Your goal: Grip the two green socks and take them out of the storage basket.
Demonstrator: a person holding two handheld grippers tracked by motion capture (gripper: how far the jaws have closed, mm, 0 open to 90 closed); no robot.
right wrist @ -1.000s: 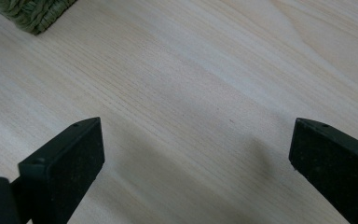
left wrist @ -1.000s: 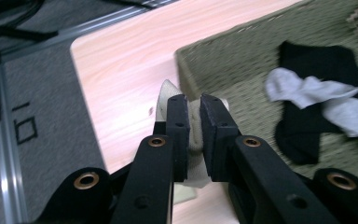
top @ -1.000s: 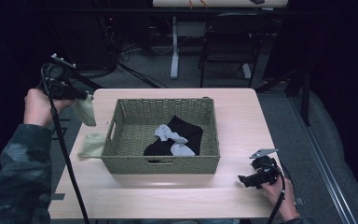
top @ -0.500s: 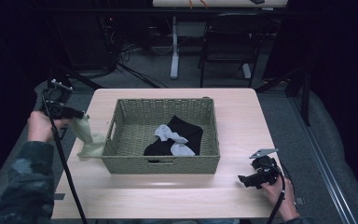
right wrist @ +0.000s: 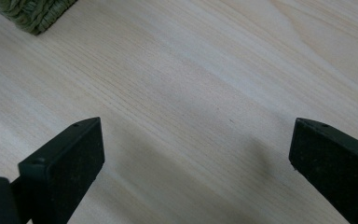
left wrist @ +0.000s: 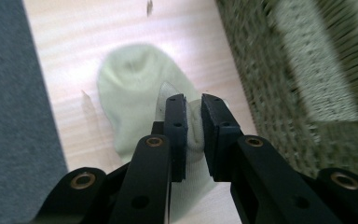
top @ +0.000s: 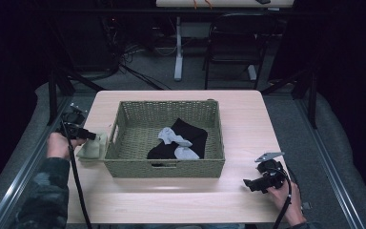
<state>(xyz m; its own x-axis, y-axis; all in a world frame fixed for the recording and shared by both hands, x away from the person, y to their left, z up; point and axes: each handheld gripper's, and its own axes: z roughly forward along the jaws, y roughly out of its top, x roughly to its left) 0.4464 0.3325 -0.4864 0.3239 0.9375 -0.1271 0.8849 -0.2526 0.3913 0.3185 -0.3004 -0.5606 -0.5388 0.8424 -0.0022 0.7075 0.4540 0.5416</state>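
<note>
Basket (top: 167,167) holds black and grey socks; left claw (left wrist: 193,114) pinches pale sock (left wrist: 135,88), right claw (right wrist: 196,154) spread.

Pale yellow-green sock (left wrist: 140,88) on the table's left edge, just beside the wicker basket.

Soft, rumpled knit, lying mostly flat on the light wood with a rounded end spread away from the camera in the left gripper view; one fold near its nearer end raised and pinched into a ridge. Seen from the high view (top: 93,145) as a small pale heap against the basket's left wall.
</note>
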